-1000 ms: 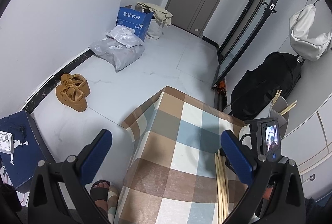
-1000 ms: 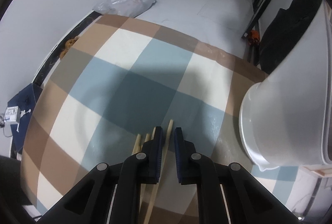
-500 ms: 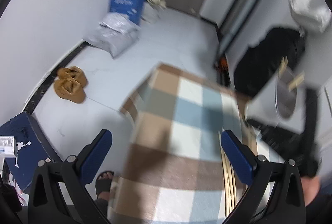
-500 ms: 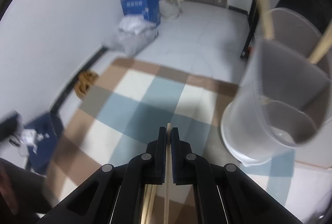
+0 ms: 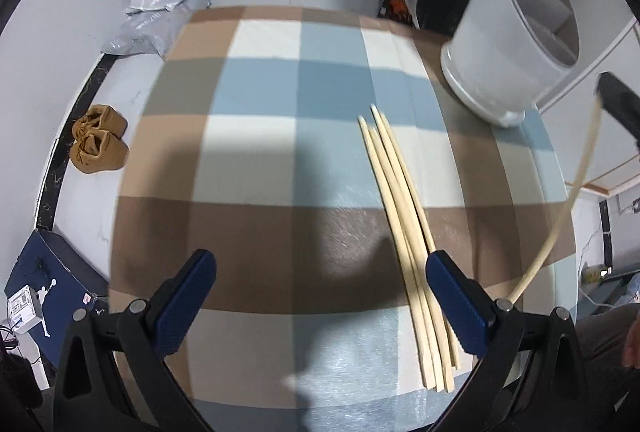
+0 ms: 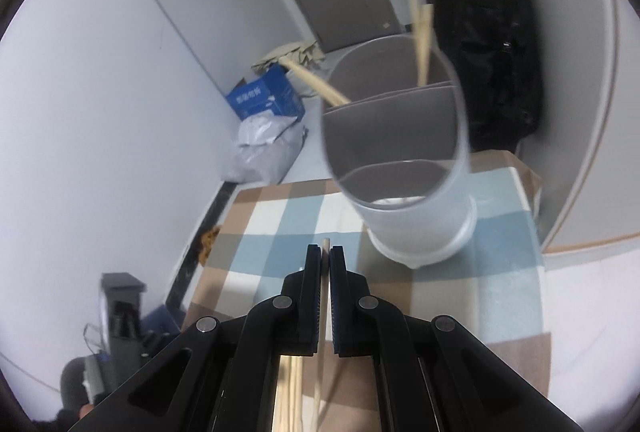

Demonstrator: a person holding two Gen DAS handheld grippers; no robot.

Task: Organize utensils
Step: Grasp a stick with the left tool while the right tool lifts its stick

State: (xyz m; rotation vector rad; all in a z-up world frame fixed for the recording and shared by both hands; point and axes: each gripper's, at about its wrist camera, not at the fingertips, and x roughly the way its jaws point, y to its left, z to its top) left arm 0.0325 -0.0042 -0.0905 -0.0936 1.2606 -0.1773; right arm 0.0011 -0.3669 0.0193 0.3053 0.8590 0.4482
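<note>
Lifted since earlier: right tongs (image 6: 325,258) pinching chopstick (image 6: 322,316) near holder (image 6: 394,148); left tongs (image 5: 320,288) spread, empty.

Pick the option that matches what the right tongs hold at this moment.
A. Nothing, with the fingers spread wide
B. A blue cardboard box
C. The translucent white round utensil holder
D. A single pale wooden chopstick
D: in the right wrist view the right tongs are shut on a single pale wooden chopstick, whose tip pokes out just short of the translucent white round utensil holder.
</note>
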